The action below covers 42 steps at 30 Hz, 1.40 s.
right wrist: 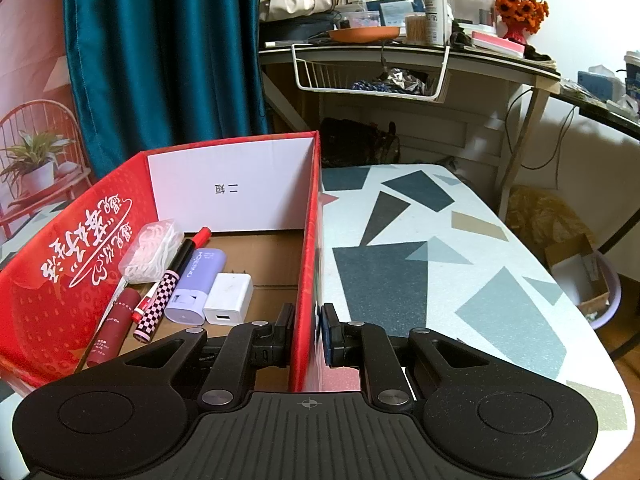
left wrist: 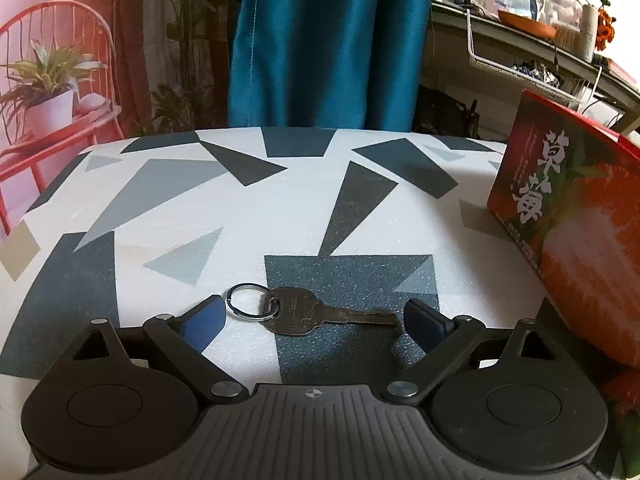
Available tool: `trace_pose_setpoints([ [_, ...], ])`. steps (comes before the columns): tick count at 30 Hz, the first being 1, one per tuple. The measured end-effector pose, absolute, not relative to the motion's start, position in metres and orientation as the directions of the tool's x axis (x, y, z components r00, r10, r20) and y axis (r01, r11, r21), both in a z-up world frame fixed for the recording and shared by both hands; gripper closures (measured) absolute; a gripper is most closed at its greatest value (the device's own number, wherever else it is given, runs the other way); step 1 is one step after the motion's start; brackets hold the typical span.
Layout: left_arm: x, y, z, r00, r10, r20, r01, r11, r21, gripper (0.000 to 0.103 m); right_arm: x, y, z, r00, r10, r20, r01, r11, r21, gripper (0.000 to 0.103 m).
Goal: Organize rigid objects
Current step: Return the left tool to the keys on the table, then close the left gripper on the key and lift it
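Observation:
A metal key (left wrist: 308,314) on a steel ring (left wrist: 252,300) lies flat on the patterned table. My left gripper (left wrist: 314,322) stands open around it, blue pads on either side and apart from the key. A red cardboard box (left wrist: 576,224) rises at the right of that view. In the right wrist view my right gripper (right wrist: 307,334) is shut on the red box's right wall (right wrist: 308,264), one finger inside and one outside. Inside the box lie a white charger (right wrist: 229,299), a lilac case (right wrist: 196,286), a checkered pen (right wrist: 160,304), a dark red tube (right wrist: 114,328) and a clear packet (right wrist: 152,250).
The table (right wrist: 440,264) has a white cloth with grey and dark triangles; its right edge curves away in the right wrist view. Behind are a blue curtain (left wrist: 328,40), a cluttered shelf with a wire basket (right wrist: 368,76) and a red chair with a potted plant (left wrist: 48,96).

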<state>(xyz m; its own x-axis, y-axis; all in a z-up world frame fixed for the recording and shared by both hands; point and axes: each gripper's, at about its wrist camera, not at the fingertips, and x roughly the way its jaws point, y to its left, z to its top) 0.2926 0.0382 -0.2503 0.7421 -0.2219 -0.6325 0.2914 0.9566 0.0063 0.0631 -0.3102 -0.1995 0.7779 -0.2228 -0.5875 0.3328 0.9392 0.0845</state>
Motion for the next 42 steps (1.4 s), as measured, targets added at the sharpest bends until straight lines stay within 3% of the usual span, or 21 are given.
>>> trace_pose_setpoints([
  [13, 0.292, 0.037, -0.251, 0.745, -0.232, -0.626, 0.303, 0.953, 0.007, 0.011, 0.064, -0.311, -0.199, 0.779, -0.219, -0.588, 0.332, 0.939, 0.089, 0.087],
  [16, 0.29, 0.036, -0.25, 0.75, -0.226, -0.621, 0.307, 0.951, 0.025, 0.022, 0.064, -0.311, -0.199, 0.779, -0.218, -0.588, 0.331, 0.939, 0.089, 0.087],
  [25, 0.283, 0.031, -0.25, 0.747, -0.259, -0.612, 0.361, 0.932, 0.045, 0.04, 0.064, -0.311, -0.199, 0.78, -0.216, -0.587, 0.33, 0.94, 0.093, 0.087],
  [33, 0.283, 0.026, -0.248, 0.717, -0.271, -0.642, 0.373, 0.927, 0.025, 0.04, 0.064, -0.31, -0.2, 0.782, -0.213, -0.586, 0.327, 0.94, 0.095, 0.086],
  [38, 0.297, 0.024, -0.241, 0.684, -0.25, -0.685, 0.278, 0.958, -0.072, 0.034, 0.064, -0.309, -0.2, 0.785, -0.208, -0.583, 0.324, 0.941, 0.101, 0.085],
  [42, 0.303, 0.022, -0.237, 0.658, -0.239, -0.714, 0.207, 0.969, -0.133, 0.036, 0.063, -0.31, -0.2, 0.788, -0.202, -0.581, 0.32, 0.941, 0.107, 0.084],
])
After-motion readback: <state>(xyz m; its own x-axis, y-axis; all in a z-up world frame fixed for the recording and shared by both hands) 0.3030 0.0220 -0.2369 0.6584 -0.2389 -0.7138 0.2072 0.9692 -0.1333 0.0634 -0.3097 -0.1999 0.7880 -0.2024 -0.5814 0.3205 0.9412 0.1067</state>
